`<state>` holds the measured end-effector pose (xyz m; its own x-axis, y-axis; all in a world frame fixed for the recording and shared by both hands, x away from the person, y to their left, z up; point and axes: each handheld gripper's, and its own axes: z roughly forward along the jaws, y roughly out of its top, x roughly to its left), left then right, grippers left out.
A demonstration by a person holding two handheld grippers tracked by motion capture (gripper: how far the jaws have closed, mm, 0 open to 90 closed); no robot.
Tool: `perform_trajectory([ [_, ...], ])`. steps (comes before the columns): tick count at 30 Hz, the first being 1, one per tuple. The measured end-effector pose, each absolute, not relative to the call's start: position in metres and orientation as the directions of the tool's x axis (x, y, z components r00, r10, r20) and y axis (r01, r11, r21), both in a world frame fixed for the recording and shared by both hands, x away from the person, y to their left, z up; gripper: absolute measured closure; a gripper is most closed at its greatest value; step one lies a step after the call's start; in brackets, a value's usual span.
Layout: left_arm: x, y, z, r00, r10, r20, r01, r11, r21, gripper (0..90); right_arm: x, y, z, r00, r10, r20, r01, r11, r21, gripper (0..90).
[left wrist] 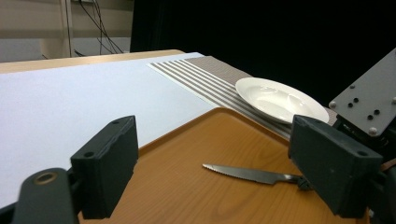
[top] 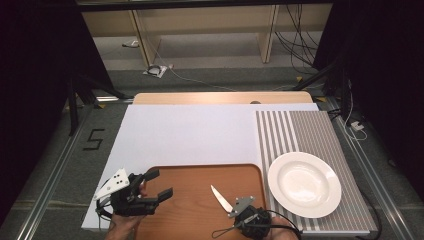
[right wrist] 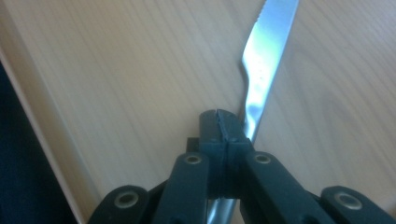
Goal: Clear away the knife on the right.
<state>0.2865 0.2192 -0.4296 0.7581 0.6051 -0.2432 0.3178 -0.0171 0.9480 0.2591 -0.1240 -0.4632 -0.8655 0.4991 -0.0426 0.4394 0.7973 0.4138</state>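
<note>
Over the brown wooden tray (top: 200, 175), the right gripper (right wrist: 224, 133) is clamping a serrated steel knife (top: 221, 198) by its handle; lifting level seems wise, while the left gripper (top: 157, 186) is idling agape.

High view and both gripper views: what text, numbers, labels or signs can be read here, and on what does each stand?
"5": black strokes marked on the grey floor left of the table, seen in the high view.
Nothing else is readable: the plate, the knife, the tray and the grippers carry no visible lettering.
</note>
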Motion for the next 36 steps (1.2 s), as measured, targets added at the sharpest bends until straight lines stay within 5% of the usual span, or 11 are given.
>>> perform_trajectory([
  [36,0.287,0.219,-0.43,0.759,0.605,-0.241,0.318,-0.021,0.948,16.0,0.261,-0.165,-0.462,-0.802,0.595,-0.049,0.526,0.743,0.413,90.0],
])
